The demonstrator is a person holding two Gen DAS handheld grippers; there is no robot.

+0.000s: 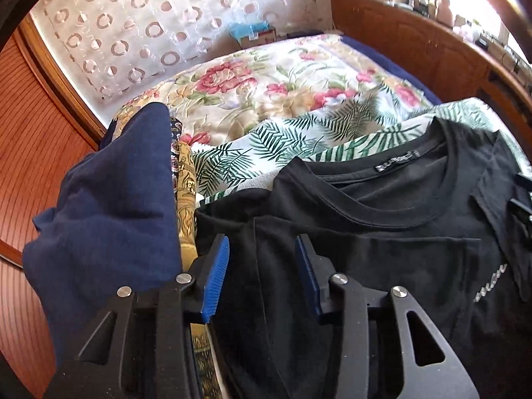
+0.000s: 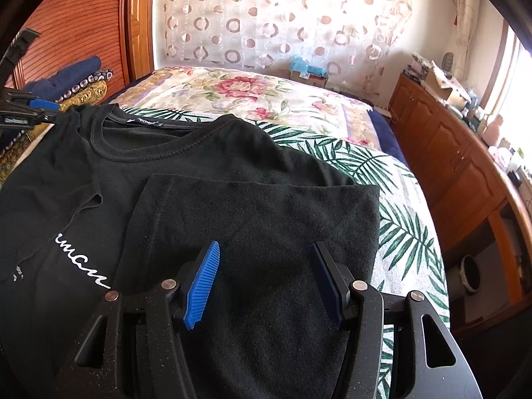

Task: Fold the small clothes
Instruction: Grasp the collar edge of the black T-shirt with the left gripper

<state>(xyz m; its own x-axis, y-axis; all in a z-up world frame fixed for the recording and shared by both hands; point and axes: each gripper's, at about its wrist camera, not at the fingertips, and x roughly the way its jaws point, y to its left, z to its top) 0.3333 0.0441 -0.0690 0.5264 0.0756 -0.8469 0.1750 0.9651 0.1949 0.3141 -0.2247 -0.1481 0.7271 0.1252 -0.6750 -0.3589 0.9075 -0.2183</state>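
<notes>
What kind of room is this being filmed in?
Most likely a bedroom in a home: a bed with a floral bedspread, a patterned curtain behind it, and wooden cabinets along the side wall.

A: What are the parts of the left gripper (image 1: pixel 262 266)?
B: Matte black linkage arms with triangular cut-outs, round silver pivot screws, and ribbed blue rubber pads (image 1: pixel 217 274).
A: And the right gripper (image 2: pixel 266 279)?
B: Identical in build; its black frame carries pale dust specks.
</notes>
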